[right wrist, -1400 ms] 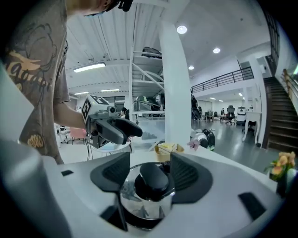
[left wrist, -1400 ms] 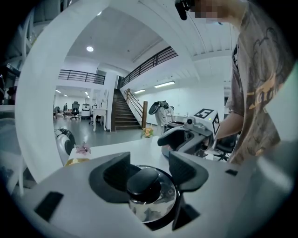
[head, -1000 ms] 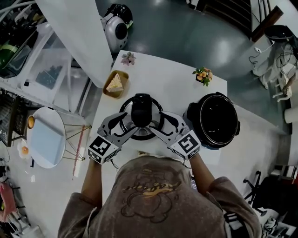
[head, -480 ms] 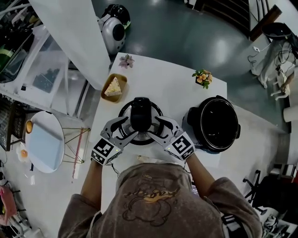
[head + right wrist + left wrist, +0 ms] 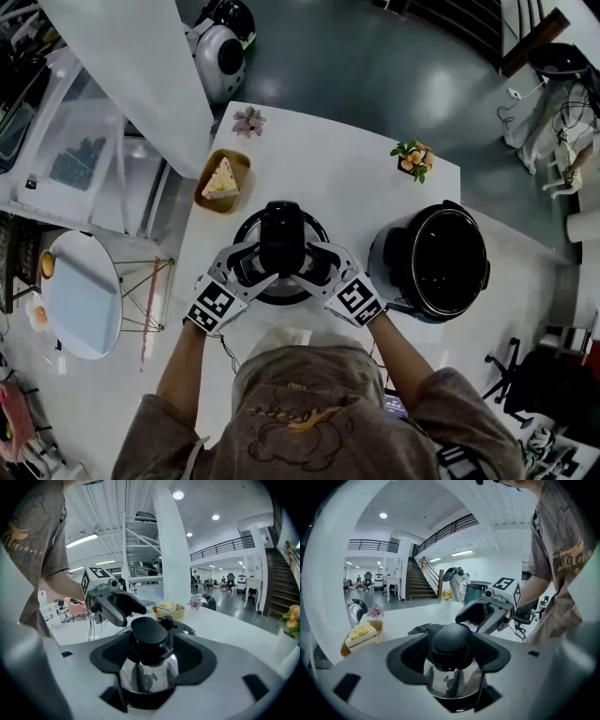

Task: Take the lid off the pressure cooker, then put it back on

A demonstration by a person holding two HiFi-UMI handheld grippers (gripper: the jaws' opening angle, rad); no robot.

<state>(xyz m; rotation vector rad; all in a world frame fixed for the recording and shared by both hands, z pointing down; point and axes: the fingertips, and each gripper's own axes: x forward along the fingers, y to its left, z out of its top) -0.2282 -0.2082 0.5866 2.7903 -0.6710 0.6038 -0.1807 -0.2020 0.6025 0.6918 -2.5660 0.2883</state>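
The left gripper and right gripper each straddle the black handle of the round steel-and-black pressure cooker lid. Their jaws are spread and have just been opening wider, with no visible pinch. The lid sits low on the white tabletop, beside the open black cooker pot. Removal looks done; refitting remains. No writing is legible, only square markers.

On the white table, a cake slice lies in a tray (1 pink flower just beyond it).
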